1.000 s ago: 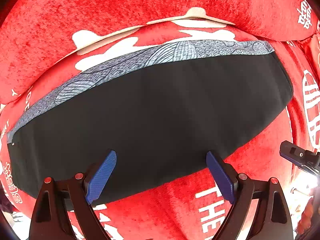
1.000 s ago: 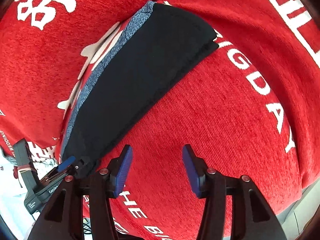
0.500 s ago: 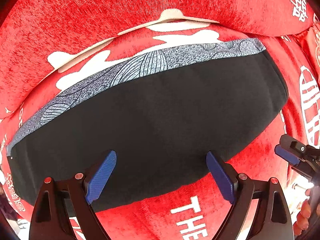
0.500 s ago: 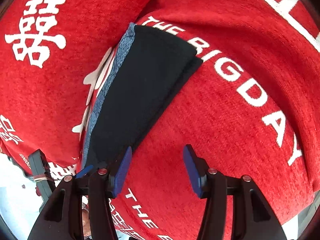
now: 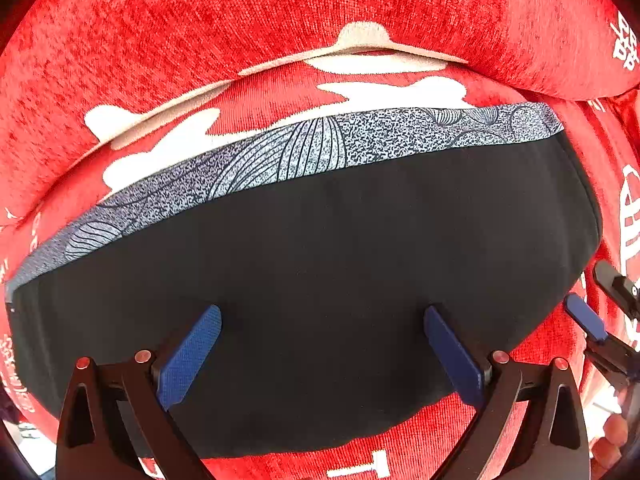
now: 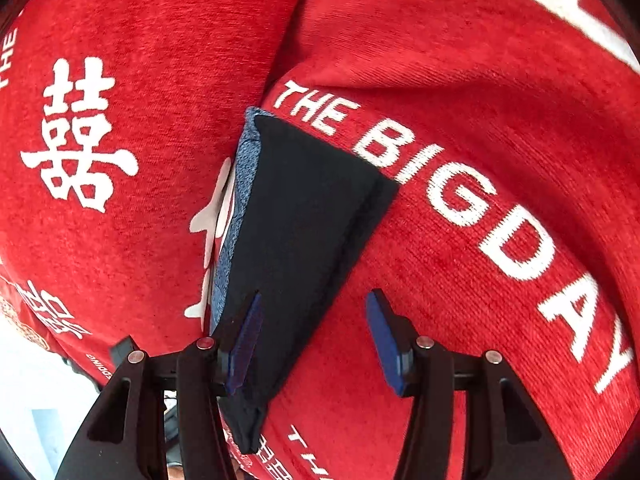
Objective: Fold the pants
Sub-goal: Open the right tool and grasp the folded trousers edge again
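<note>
Black pants (image 5: pixel 320 280) lie folded into a long flat strip on the red cover, with a grey-blue patterned band (image 5: pixel 320 148) along the far edge. My left gripper (image 5: pixel 322 344) points straight down over the strip's near half. Its jaws are opening wide, and nothing is pinched between the blue pads. In the right wrist view the pants (image 6: pixel 304 220) run away from me as a narrow wedge. My right gripper (image 6: pixel 316 332) hangs open over their near end, left finger above the cloth, right finger above red fabric. It also shows at the left view's right edge (image 5: pixel 596 300).
The red plush sofa cover (image 5: pixel 280 20) carries white lettering (image 6: pixel 460 192) and a white character (image 6: pixel 76 136). A raised red cushion (image 6: pixel 140 40) backs the pants on the far side. Fingers of a person's hand (image 5: pixel 612 432) show at the lower right. Pale floor (image 6: pixel 36 380) lies beyond the sofa's edge.
Both grippers have come lower and closer to the pants. The left jaws stand a little wider. The right gripper has swung over the strip's end, its left finger now above the cloth.
</note>
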{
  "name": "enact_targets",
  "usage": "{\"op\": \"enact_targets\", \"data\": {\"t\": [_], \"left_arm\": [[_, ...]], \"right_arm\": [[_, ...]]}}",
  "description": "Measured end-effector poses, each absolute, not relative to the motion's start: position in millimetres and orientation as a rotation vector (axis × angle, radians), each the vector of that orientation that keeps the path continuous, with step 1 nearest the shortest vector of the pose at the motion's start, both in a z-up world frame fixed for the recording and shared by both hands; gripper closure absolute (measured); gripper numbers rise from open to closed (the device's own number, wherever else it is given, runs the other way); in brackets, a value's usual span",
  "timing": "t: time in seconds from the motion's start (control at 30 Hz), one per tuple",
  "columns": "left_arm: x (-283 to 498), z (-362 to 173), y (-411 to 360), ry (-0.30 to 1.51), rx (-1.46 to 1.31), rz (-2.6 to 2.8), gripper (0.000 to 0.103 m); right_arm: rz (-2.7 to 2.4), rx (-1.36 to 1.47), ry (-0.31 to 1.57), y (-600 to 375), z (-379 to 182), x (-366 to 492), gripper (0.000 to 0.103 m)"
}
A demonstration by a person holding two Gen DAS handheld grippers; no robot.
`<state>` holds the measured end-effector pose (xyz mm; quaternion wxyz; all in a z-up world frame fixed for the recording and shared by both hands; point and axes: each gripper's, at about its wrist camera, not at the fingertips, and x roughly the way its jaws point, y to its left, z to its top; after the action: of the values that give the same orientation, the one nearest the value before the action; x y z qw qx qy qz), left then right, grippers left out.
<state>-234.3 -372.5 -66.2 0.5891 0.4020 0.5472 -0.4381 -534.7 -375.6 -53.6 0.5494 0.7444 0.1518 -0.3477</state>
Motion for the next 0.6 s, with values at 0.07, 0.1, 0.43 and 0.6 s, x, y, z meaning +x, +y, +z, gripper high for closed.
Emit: {"op": "enact_targets", "data": {"t": [0.07,0.1,0.43,0.6], "left_arm": [[-234,-69,-370,1.271,0.931,-1.027,0.001],[-235,-69,-370,1.266,0.933,-1.03,0.001],[-217,-44,-377,1.233,0.911,-1.041,0.033],[-195,-33,-413,1.154,0.835,-0.999,0.033]], "right_arm": [[-0.824,1.753,0.304,-376,-58,-537,0.045],[-0.824,1.747,0.283,-377,-60,-537,0.045],[-0.744,1.832,0.142,-400,-84,-520,0.09],[-0.666,1.77,0.109,-403,-61,-514,0.09]]}}
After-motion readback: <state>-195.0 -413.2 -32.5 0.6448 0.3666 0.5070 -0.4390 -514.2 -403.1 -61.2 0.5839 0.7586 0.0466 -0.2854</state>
